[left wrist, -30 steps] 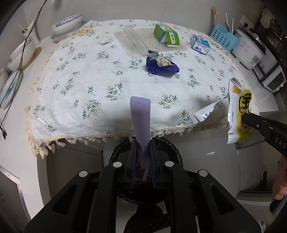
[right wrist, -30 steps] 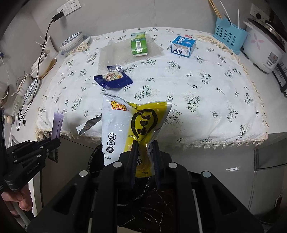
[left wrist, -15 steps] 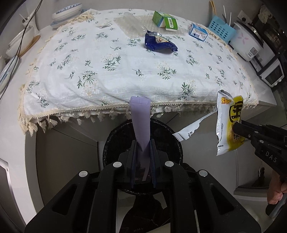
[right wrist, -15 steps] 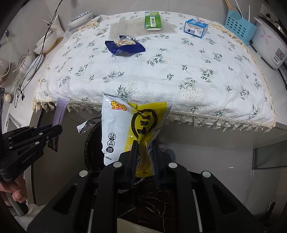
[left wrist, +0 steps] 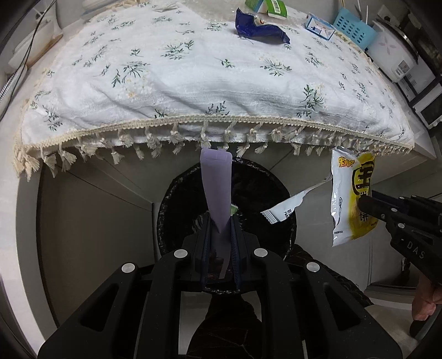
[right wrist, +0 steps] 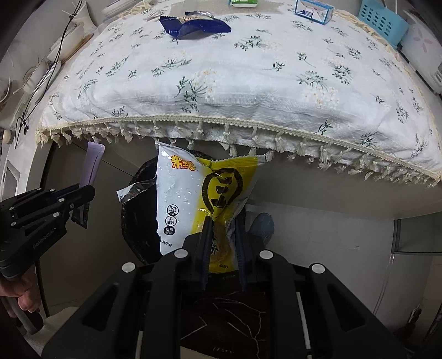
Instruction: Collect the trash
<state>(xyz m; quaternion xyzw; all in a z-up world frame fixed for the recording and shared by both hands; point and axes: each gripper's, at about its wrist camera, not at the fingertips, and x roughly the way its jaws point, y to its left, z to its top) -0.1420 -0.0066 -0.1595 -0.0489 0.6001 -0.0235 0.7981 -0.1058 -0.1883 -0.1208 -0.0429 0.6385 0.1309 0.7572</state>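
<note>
My left gripper [left wrist: 220,221] is shut on a lilac sachet [left wrist: 216,190] that stands up from its jaws, above a round black bin [left wrist: 176,198] lined with a black bag. My right gripper [right wrist: 223,222] is shut on a white and yellow snack bag [right wrist: 193,193], held just over the same bin [right wrist: 132,221] below the table's fringe. A torn silver flap [left wrist: 284,210] hangs off the snack bag toward the bin. On the floral tablecloth [left wrist: 193,77] lies a dark blue wrapper [left wrist: 257,27]. From the right wrist view the left gripper [right wrist: 83,193] and the sachet [right wrist: 92,165] show at the left.
At the table's far side stand a green carton [left wrist: 265,4], a small blue and white box [left wrist: 319,26], a blue basket [left wrist: 352,27] and a white rice cooker [left wrist: 395,55]. Cables and dishes [right wrist: 41,69] sit at the left. White cabinet fronts [left wrist: 91,221] flank the bin.
Both grippers have sunk from table height to below the cloth's fringe, each keeping its hold. The bin now fills more of both views and the table has slid up and away.
</note>
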